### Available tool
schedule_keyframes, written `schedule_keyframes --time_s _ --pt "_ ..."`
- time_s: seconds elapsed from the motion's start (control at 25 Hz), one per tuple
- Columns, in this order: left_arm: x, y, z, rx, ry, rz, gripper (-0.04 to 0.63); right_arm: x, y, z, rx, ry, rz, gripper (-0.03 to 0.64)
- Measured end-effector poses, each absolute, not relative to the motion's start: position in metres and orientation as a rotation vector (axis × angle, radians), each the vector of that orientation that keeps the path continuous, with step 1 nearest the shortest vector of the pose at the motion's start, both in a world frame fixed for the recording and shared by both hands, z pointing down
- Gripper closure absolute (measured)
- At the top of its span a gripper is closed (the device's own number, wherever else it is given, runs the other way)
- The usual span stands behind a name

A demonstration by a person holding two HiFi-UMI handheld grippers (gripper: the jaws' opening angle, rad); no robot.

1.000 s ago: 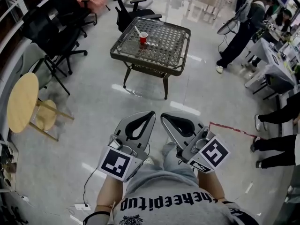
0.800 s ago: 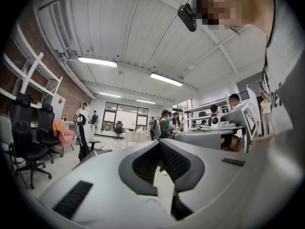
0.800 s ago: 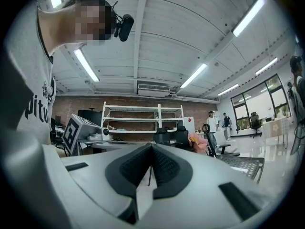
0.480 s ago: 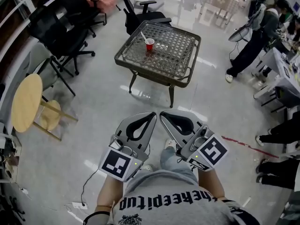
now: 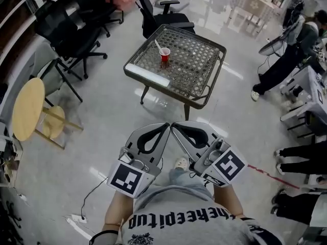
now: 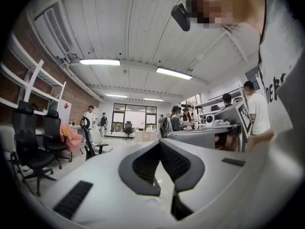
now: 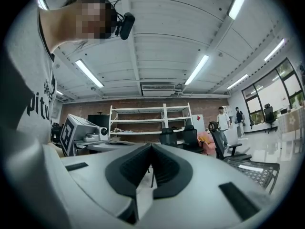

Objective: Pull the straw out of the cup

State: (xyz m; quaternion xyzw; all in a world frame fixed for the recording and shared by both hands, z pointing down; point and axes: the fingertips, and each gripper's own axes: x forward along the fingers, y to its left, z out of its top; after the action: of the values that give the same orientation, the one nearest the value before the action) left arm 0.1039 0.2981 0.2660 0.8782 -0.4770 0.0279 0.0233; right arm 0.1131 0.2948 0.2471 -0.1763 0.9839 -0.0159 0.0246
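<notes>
Far ahead of the person, well apart from both hands, a square dark metal worktop (image 5: 196,88) with a perforated top stands on the glossy grey floor (image 5: 102,116). On its far left part sits a red plastic cup (image 5: 164,56), upright, and a white straw (image 5: 158,46) stands in it, leaning out to the far left. Near the person's body the left claw (image 5: 166,125) and the right claw (image 5: 173,125) are held side by side, their tips almost touching each other and pointing toward the worktop. In the left gripper view the left claw (image 6: 159,142) has its dark pads pressed together at the tip with nothing between them. In the right gripper view the right claw (image 7: 151,145) is likewise closed and empty. To the left stands a round pale wooden side table (image 5: 25,108), with black office chairs (image 5: 66,27) beyond it at the far left. A red tape line (image 5: 271,176) crosses the floor on the near right, and people (image 5: 286,55) stand at desks along the right side.
</notes>
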Motion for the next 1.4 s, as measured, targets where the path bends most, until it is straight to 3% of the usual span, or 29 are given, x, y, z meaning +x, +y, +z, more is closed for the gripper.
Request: schedule_keyframes --time_s 0.6,0.84,1.4 --pt "0.132 0.197 0.252 2.66 -1.675 -0.073 0.569 0.151 0.2 0.254 -0.373 3.065 -0.051 0.609" --pt "0.129 0.182 0.262 2.62 -1.727 -0.001 0.569 0.147 0.183 0.264 -0.304 3.041 -0.11 0.609" --pt "0.101 0.127 0.272 2.677 -1.549 0.04 0.569 0.122 0.127 0.265 -0.51 3.025 -0.128 0.609"
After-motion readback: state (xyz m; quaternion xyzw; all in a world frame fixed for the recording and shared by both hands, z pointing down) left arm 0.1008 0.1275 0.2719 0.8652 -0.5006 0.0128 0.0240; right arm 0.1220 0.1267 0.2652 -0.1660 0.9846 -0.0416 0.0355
